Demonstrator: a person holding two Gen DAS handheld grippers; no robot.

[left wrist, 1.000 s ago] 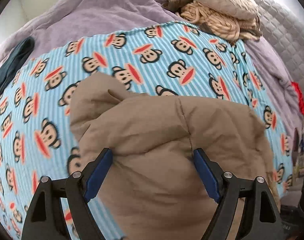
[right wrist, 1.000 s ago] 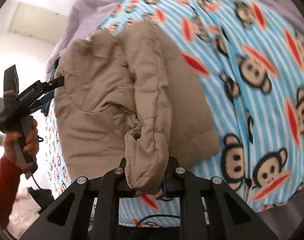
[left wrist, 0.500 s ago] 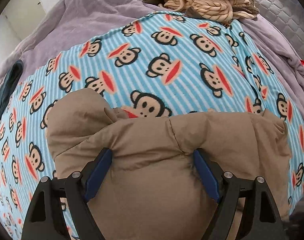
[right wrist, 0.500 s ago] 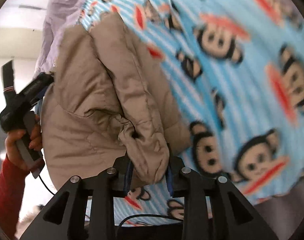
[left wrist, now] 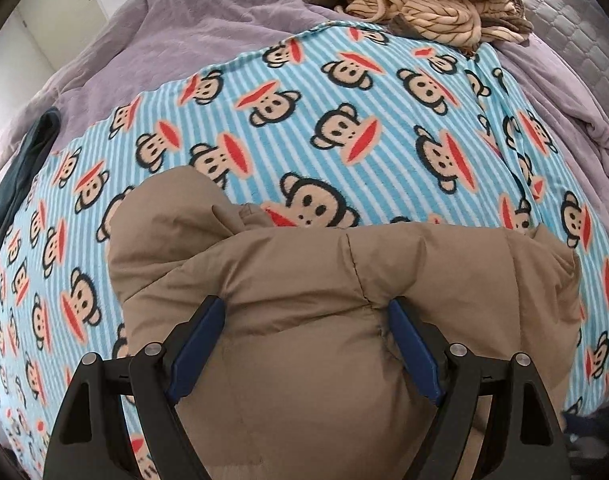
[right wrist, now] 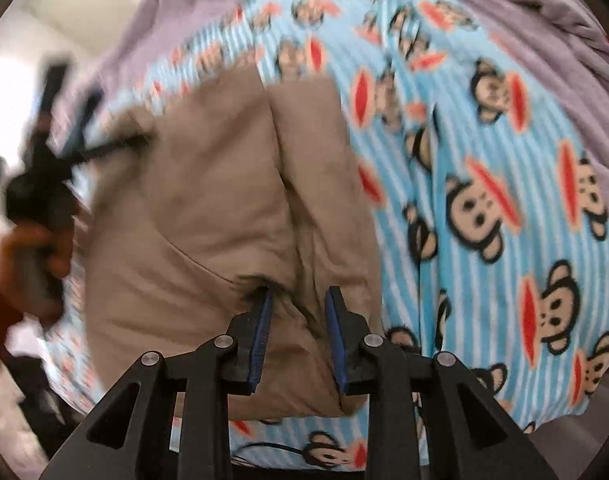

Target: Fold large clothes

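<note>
A tan padded jacket (left wrist: 304,312) lies bunched on a blue striped monkey-print blanket (left wrist: 344,132). My left gripper (left wrist: 306,312) is open, its blue pads wide apart with the jacket's bulk between them. In the right wrist view the jacket (right wrist: 208,208) lies folded along a seam. My right gripper (right wrist: 298,298) has its jaws a little apart over a fold of the jacket, not pinching it. The left gripper (right wrist: 100,136), blurred, shows at the jacket's far left edge, held by a hand in a red sleeve.
A purple duvet (left wrist: 192,28) covers the bed behind the blanket. A pile of beige knitwear (left wrist: 432,4) sits at the back right. A dark garment (left wrist: 20,176) lies at the left edge. A grey quilted headboard (left wrist: 576,36) is at far right.
My right gripper has opened and let go of the jacket fold it was pinching, and the jacket now lies flatter. The left gripper has stayed open at the jacket.
</note>
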